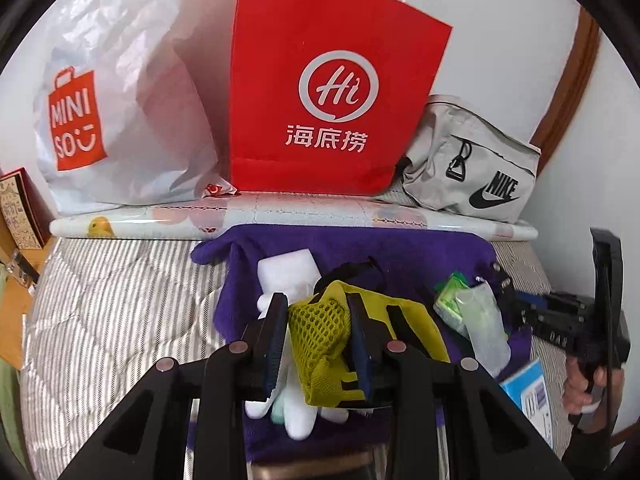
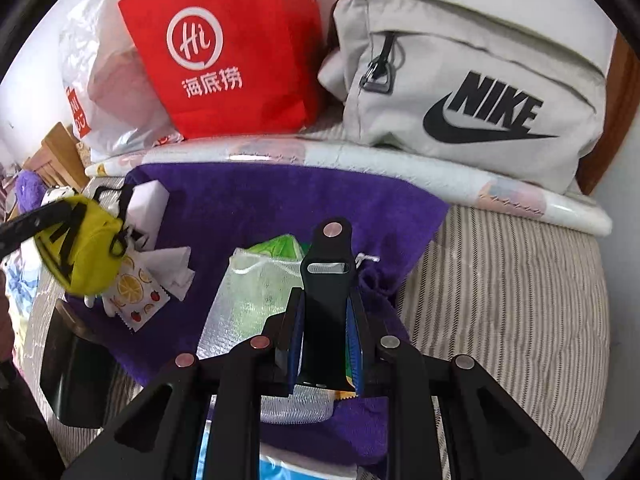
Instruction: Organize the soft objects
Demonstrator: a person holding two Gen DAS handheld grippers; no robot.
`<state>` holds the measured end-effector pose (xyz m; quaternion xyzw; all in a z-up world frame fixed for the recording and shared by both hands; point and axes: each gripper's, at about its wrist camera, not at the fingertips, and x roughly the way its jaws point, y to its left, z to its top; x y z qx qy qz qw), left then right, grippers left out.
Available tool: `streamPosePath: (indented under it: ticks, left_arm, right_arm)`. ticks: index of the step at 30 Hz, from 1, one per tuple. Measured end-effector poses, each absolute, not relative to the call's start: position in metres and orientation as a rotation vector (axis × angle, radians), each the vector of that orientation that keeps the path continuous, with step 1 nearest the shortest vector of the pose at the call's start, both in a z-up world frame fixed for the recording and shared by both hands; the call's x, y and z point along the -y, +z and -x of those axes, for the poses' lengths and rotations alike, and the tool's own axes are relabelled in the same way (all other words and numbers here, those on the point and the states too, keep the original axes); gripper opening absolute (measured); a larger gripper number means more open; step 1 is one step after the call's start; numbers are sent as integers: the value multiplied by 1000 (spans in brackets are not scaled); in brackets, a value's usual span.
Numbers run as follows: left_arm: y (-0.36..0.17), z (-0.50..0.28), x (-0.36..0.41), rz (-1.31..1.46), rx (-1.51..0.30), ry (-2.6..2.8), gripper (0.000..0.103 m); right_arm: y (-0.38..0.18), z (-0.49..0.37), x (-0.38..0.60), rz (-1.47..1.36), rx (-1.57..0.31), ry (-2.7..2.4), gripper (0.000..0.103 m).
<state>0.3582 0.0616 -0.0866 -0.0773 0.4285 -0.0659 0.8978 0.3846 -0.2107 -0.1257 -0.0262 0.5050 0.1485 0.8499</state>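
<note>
Left claw [image 1: 318, 330] clamped yellow mesh pouch [image 1: 320, 332], lifted over purple towel [image 1: 360, 240] on bed. Pouch light, floppy; grip bunched fabric, not strap. Right claw [image 2: 326, 332] pinched black strap [image 2: 326, 280].

"MINISO" on white bag [image 1: 120, 92], "Hi 海底捞" on red bag [image 1: 332, 92], "NIKE" on grey pouch [image 1: 476, 168].

Left gripper [image 1: 316, 320] clamped, right gripper [image 2: 326, 320] clamped, both angled downward

A purple towel [image 2: 248, 200], yellow pouch [image 1: 332, 332], red bag [image 1: 332, 92] and grey-striped quilt [image 2: 512, 300] are seen.
</note>
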Motion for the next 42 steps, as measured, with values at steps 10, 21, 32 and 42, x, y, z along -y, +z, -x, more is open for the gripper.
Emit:
streamPosePath:
  ticks: [10, 21, 32, 42]
  left_arm:
    - [-113, -396, -45, 132, -941, -130, 29]
    - [-122, -402, -41, 102, -959, -129, 32]
    - [-100, -377, -39, 59, -982, -103, 55]
    - [-63, -308, -30, 3, -933, -22, 62]
  right_arm:
    - [-145, -390, 213, 36, -1117, 350, 20]
    - [-143, -390, 212, 53, -1118, 376, 26]
    - [-117, -371, 216, -11, -1102, 382, 54]
    - [-76, -317, 215, -33, -1060, 331, 54]
